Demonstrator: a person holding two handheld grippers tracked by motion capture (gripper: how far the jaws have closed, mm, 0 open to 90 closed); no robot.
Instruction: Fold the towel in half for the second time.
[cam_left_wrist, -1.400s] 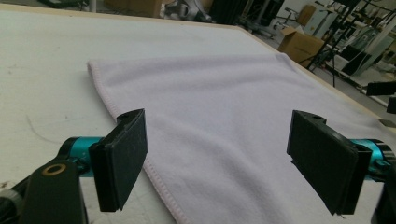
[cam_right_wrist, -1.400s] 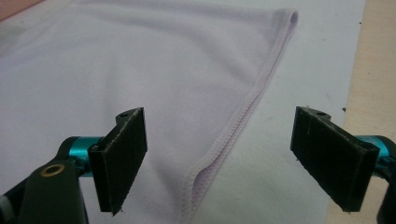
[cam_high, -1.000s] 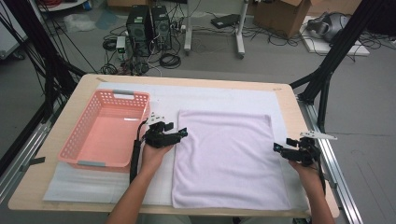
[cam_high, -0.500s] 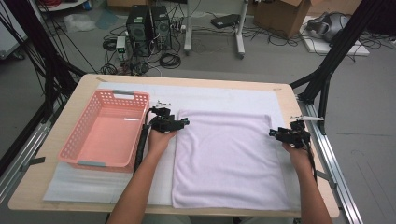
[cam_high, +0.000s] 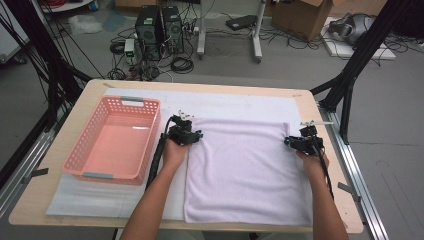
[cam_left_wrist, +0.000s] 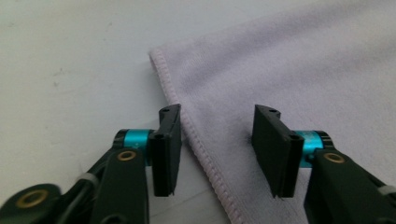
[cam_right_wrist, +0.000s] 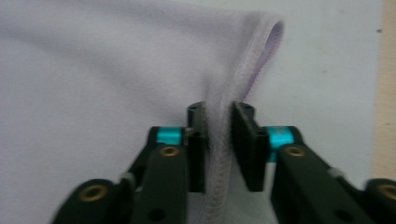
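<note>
Tabletop (cam_high: 70, 210): towel (cam_high: 245, 170) lay flat, long axis running 12 to 6. Right gripper (cam_right_wrist: 219, 140): fingers had just been closing, pinched the towel's hem at 3 o'clock. Left gripper (cam_left_wrist: 217, 144): fingers half-wide, closing astride the 9 o'clock hem, ungripped.

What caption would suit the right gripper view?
Right gripper jaws, just closing, pinch the stitched edge of the pale lilac cloth towel.
</note>
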